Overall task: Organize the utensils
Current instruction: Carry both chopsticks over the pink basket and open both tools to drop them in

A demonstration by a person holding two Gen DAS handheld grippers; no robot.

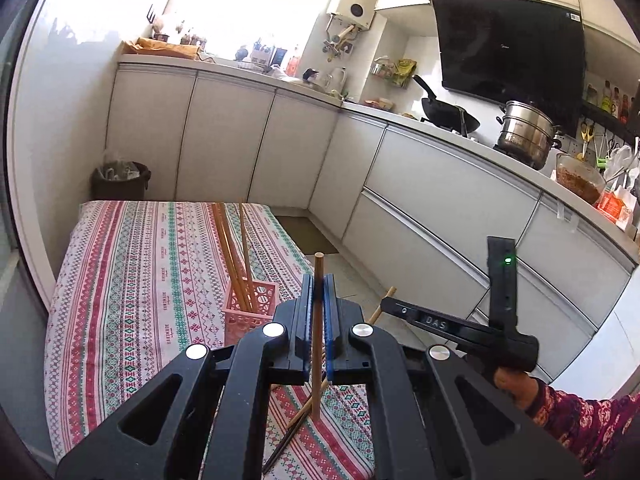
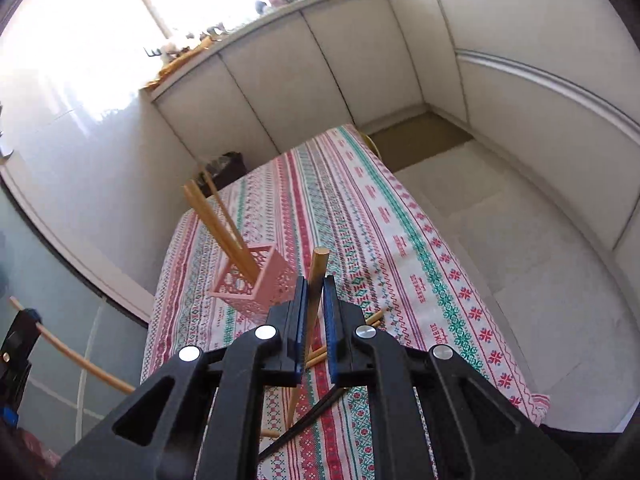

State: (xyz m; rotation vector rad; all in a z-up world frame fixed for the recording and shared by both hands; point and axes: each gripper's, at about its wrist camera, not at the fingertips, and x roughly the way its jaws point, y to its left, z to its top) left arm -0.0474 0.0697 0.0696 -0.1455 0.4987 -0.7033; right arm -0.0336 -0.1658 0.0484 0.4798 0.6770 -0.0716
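Pinching 1 wooden chopstick point(image 1: 318, 320) upright, the left gripper point(image 1: 318, 316) has its fingers clamped on it; the right gripper point(image 2: 315, 316) grips another chopstick point(image 2: 316, 284). Beyond stands the pink basket point(image 2: 256, 280) holding chopsticks, with loose ones point(image 2: 320, 354) on the cloth-covered counter point(image 2: 360, 208).

One pink basket point(image 2: 256, 280), three chopsticks point(image 2: 216, 228) standing inside.

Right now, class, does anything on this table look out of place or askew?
Yes. Several loose chopsticks lie crossed on the tablecloth instead of standing in the pink basket, where others already lean. Nothing looks spilled or broken.
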